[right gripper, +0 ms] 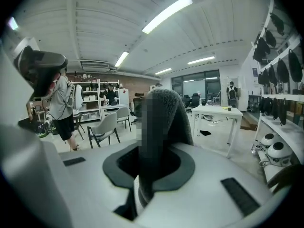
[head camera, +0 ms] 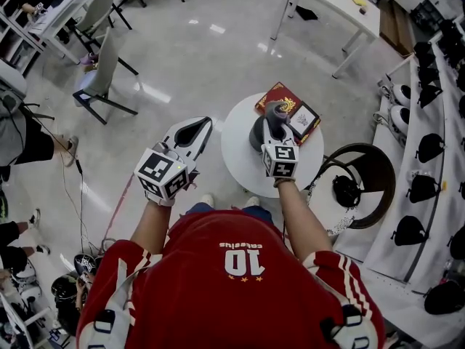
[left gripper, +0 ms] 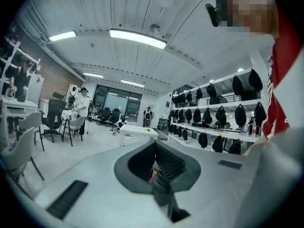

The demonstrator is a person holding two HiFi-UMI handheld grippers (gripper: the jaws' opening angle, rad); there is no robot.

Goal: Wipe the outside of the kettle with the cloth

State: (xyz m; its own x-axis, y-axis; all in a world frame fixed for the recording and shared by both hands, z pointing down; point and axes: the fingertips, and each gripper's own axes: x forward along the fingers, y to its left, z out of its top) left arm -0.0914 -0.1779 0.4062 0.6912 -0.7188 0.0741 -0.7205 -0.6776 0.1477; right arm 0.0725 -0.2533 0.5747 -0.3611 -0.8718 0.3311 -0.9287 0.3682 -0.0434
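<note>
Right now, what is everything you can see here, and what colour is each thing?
kettle: one, dark grey, on the table under the right gripper
cloth: one, grey, between the right gripper's jaws
table: one, white and round, in front of the person
box: one, red and gold, table's far edge
chairs: two, grey, far left
desk: one, white, far right
bags: many, black, shelves on the right
left gripper: one, white, shut and empty, left of the table
right gripper: one, white, shut on the cloth, above the kettle
</note>
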